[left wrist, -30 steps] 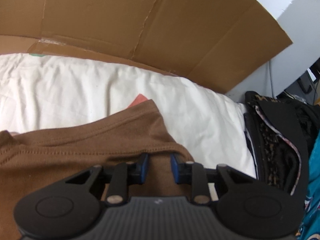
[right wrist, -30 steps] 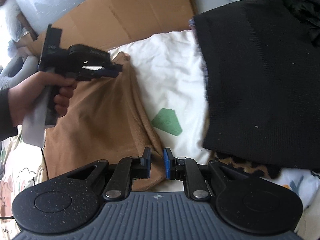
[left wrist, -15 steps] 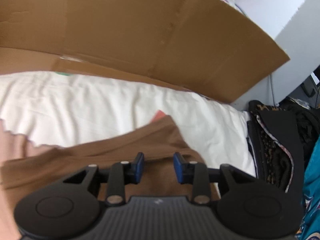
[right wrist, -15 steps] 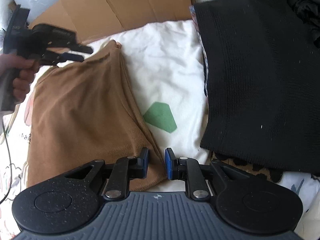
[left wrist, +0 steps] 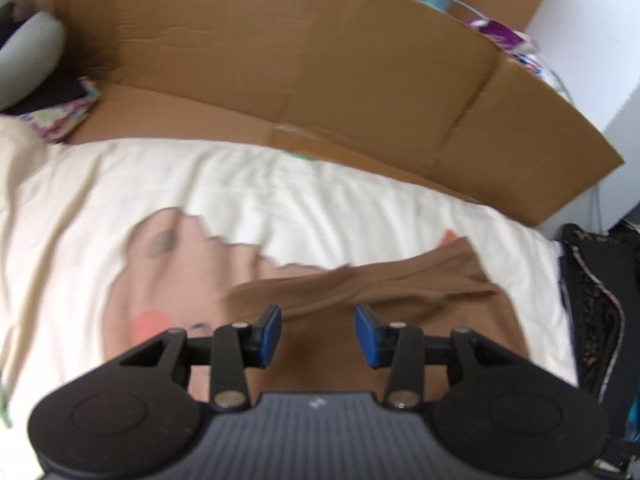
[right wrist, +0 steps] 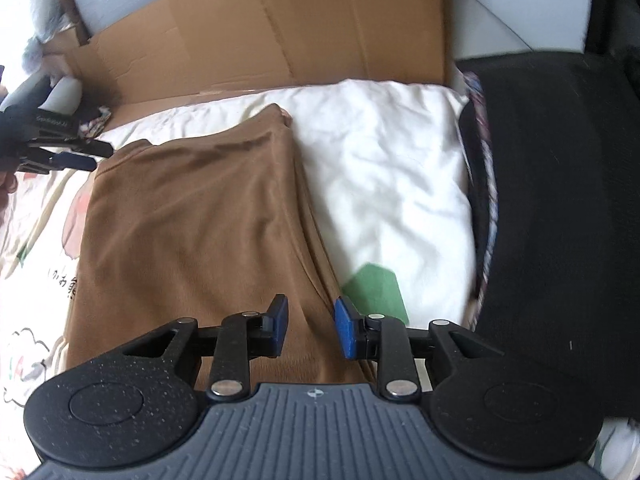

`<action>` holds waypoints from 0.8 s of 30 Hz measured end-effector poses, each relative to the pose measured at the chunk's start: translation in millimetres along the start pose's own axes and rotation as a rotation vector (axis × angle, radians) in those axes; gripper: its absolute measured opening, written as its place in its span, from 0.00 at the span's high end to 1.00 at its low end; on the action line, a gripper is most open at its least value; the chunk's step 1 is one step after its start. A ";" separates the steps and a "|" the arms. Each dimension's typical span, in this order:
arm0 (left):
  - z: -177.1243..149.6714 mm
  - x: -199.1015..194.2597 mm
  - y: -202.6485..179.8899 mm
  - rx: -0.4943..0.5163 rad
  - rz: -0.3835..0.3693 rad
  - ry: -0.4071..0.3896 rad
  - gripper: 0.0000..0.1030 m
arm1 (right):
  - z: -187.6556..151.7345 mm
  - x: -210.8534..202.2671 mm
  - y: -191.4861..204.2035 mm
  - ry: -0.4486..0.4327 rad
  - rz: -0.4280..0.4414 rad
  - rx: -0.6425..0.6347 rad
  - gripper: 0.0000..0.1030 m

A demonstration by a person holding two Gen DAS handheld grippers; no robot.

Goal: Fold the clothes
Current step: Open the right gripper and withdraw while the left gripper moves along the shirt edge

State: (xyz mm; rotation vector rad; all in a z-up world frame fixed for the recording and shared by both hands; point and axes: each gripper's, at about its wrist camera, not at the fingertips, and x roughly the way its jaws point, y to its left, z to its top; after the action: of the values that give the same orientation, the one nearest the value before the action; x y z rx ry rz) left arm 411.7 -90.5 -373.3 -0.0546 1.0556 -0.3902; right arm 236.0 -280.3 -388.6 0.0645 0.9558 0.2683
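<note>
Folded brown knit garment (right wrist: pixel 192 232) lies flat on the cream printed bedsheet (right wrist: pixel 384 184). Left gripper (left wrist: pixel 318 330) and right gripper (right wrist: pixel 311 326): jaws opening (nothing pinched), poised over the garment.

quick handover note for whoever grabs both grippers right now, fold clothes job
Left gripper: jaws opening, nothing between them, just off the brown garment's far corner.
Right gripper: jaws opening, nothing pinched, over the garment's near edge.
Brown garment lies folded flat on the white bedding, released. Black garment sits alongside to the right.
Done: this fold laid down.
Left: probably another fold or tidying; the black garment looks untouched.
</note>
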 end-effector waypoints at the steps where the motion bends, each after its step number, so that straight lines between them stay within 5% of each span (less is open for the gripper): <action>1: -1.7 1.2 5.8 -0.006 0.007 0.001 0.58 | 1.6 1.8 2.0 -0.003 -0.004 -0.020 0.68; 12: -13.6 42.6 48.4 -0.120 0.013 0.002 0.61 | 16.2 28.8 -10.9 0.013 -0.026 0.012 0.69; 24: -12.1 25.7 58.8 -0.180 -0.043 -0.060 0.63 | 38.4 27.6 -7.4 -0.021 0.022 0.003 0.69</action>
State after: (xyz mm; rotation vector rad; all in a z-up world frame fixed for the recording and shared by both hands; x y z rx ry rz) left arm 429.2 -42.8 -414.3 -0.2482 1.0295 -0.3298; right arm 283.8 -277.9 -389.6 0.0803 0.9346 0.2859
